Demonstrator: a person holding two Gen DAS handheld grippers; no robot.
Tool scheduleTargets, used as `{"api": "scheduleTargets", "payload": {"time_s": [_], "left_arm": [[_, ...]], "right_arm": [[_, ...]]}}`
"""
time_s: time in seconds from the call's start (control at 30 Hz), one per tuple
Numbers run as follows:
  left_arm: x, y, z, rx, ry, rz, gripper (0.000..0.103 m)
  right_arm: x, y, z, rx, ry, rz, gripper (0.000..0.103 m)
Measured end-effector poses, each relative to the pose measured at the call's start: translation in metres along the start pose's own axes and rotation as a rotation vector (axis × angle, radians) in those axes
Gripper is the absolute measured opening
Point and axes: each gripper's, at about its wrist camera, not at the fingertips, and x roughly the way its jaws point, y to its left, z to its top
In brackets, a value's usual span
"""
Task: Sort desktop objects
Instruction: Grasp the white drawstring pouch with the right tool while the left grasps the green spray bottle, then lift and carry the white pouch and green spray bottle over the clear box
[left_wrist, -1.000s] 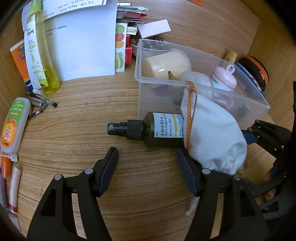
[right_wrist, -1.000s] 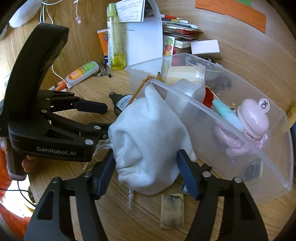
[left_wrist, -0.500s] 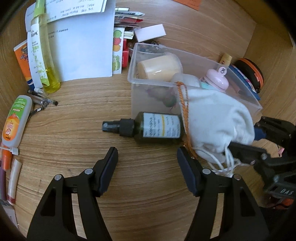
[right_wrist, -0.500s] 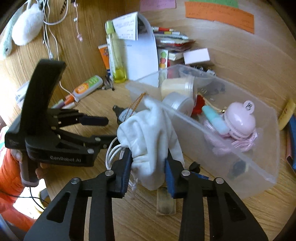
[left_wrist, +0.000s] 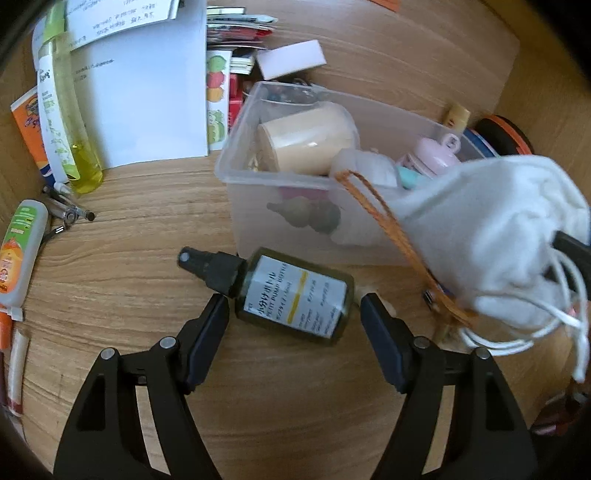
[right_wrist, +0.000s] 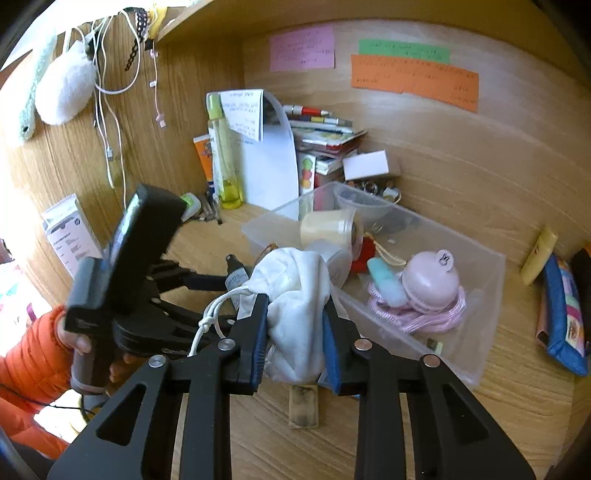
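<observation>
The right claw (right_wrist: 294, 338) is pinching a white drawstring pouch (right_wrist: 295, 295), holding it off the counter (right_wrist: 461, 424) beside the clear plastic bin's (right_wrist: 491, 266) near wall. The left claw (left_wrist: 293, 321) is spreading wider, its fingers flanking a dark green spray bottle (left_wrist: 291, 293) without pressing it; the bottle is lying on its side against the bin.

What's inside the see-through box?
Inside the clear plastic box lie a cream-coloured tub, a pink round case on pink cord, a teal thing and something red. The white pouch hides the box's near corner.
</observation>
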Motion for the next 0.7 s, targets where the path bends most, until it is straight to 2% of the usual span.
{"api": "scheduleTargets", "payload": {"time_s": [0.1, 0.33, 0.57, 0.7], "left_arm": [[0.004, 0.001, 0.002, -0.011, 0.003, -0.003, 0.062], [-0.004, 0.002, -0.005, -0.02, -0.044, 0.019, 0.061], [-0.026, 0.012, -0.013, -0.078, -0.094, 0.014, 0.061], [-0.045, 0.02, -0.011, -0.096, -0.137, 0.014, 0.061]], "right_arm": [[-0.004, 0.0, 0.004, -0.007, -0.011, -0.006, 0.023], [-0.006, -0.006, 0.012, 0.002, -0.027, 0.01, 0.022], [-0.014, -0.012, 0.024, 0.021, -0.06, 0.023, 0.021], [-0.025, -0.014, 0.032, -0.001, -0.108, -0.037, 0.021]]}}
